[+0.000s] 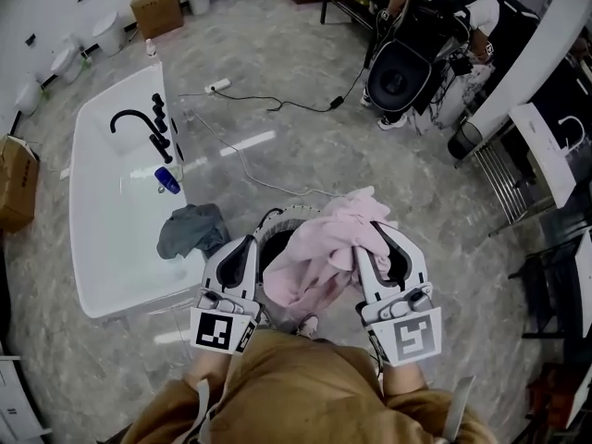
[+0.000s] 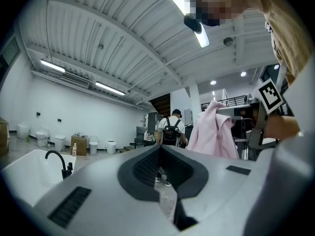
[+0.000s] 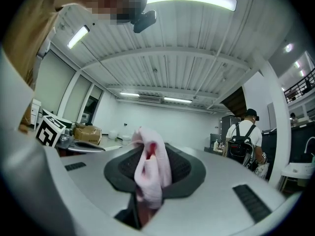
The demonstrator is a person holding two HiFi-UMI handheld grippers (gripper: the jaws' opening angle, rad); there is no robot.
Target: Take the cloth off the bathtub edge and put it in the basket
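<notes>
Right gripper [image 1: 373,239] is pinching the pink cloth [image 1: 319,257] in its fingers above the basket [image 1: 274,220], left gripper [image 1: 248,248] fingers pressed together empty; loose folds are risking snagging the rim.

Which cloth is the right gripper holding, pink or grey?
The pink cloth, pinched in the right gripper above the basket; the grey cloth lies loose on the edge of the bathtub.

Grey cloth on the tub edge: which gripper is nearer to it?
Left. The left gripper sits just right of the grey cloth; the right gripper is farther right, past the pink cloth.
</notes>
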